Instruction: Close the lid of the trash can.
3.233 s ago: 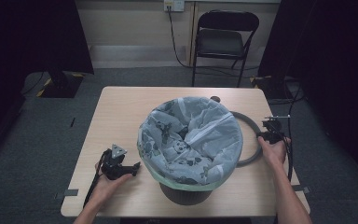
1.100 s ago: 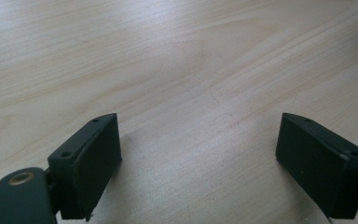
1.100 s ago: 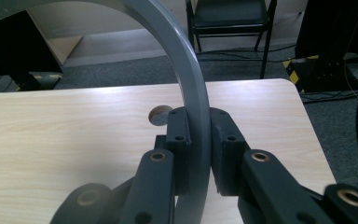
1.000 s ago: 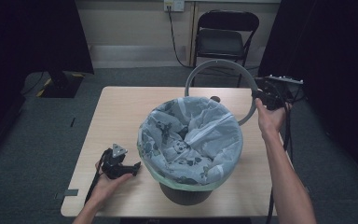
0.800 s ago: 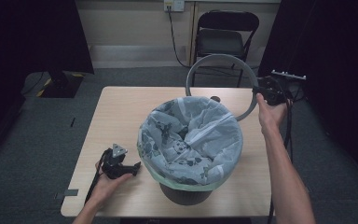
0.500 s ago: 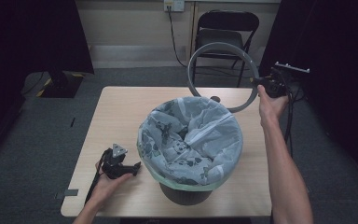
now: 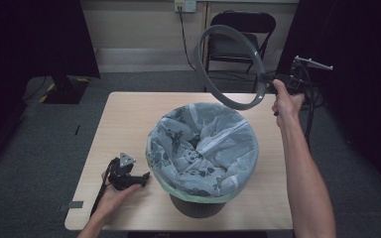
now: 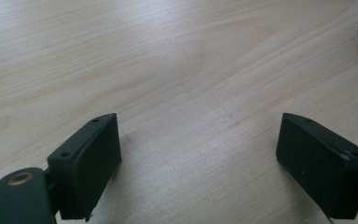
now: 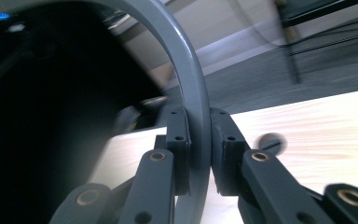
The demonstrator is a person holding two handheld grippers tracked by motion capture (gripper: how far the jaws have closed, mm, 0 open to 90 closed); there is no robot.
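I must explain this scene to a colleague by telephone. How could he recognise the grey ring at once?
Find the light wooden table with the dark bin lined by a pale plastic bag. Above its far right edge, the right gripper holds a thin grey plastic hoop in the air, tilted. Nothing else here is ring-shaped and lifted.

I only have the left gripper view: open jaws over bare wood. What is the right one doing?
Observer: The right gripper is shut on a grey ring, held up in the air behind the bin.
Operator: Is the bin lined?
Observer: Yes, a grey bag drapes over its rim, with a pale green edge at the front.
Operator: Where is my gripper relative to it?
Observer: The left gripper rests on the table, left of the bin and pointing toward it, not touching.
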